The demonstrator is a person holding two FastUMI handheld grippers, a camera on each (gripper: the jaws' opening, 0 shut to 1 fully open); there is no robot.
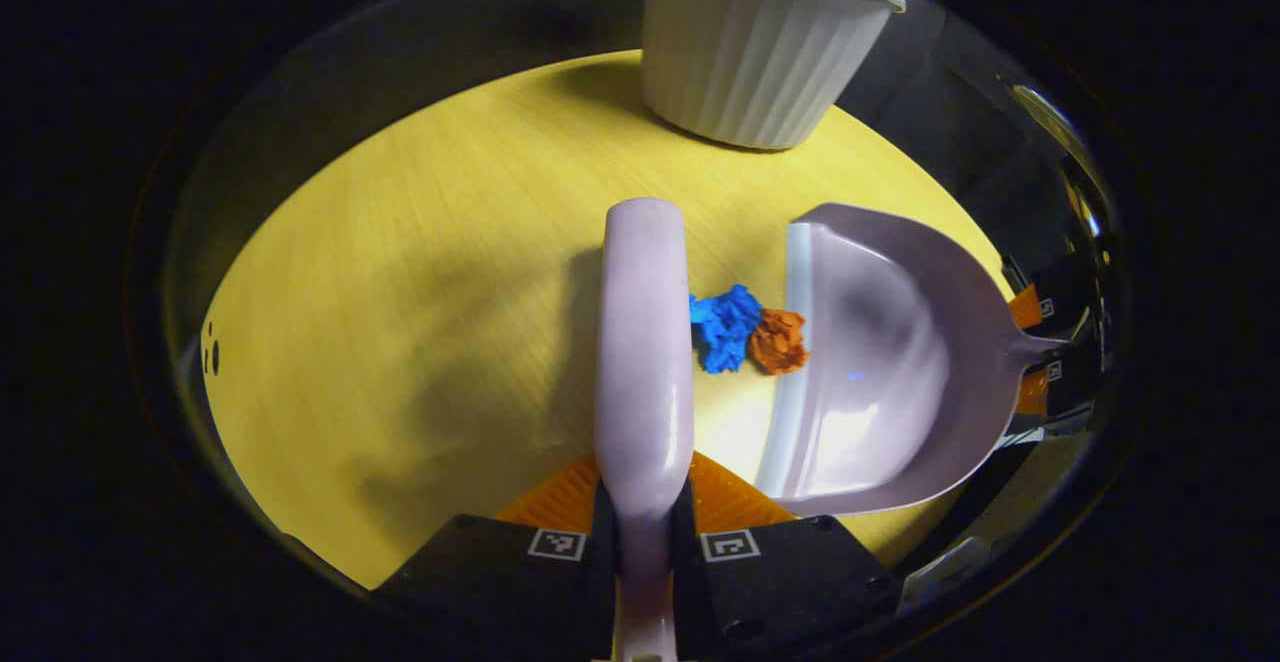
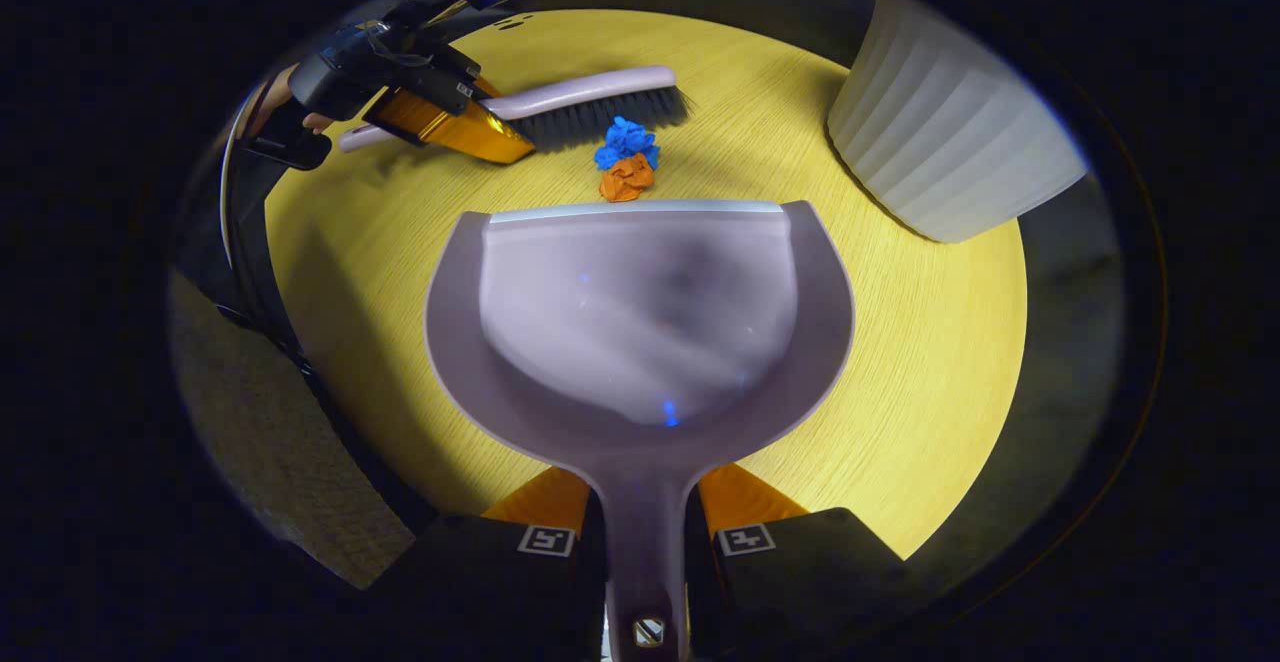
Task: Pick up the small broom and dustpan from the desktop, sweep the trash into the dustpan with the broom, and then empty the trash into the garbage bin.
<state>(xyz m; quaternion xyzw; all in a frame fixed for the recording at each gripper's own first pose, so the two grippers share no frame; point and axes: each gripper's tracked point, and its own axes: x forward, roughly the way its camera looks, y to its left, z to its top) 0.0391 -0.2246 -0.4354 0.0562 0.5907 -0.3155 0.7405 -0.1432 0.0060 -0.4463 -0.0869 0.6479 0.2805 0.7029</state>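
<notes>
Lilac broom (image 1: 643, 342), clamped in left hand-held gripper (image 1: 643, 532), should push paper wads (image 1: 745, 330) toward three o'clock into right-clamped dustpan (image 1: 880, 362).

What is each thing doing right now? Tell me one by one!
Broom: held in the left hand-held gripper, bristles down beside the paper.
Dustpan: held by the right hand-held gripper, nothing inside, lip on the table.
Blue paper ball: crumpled, touching the bristles.
Orange paper ball: crumpled, at the dustpan's lip.
White bin: standing upright.
</notes>
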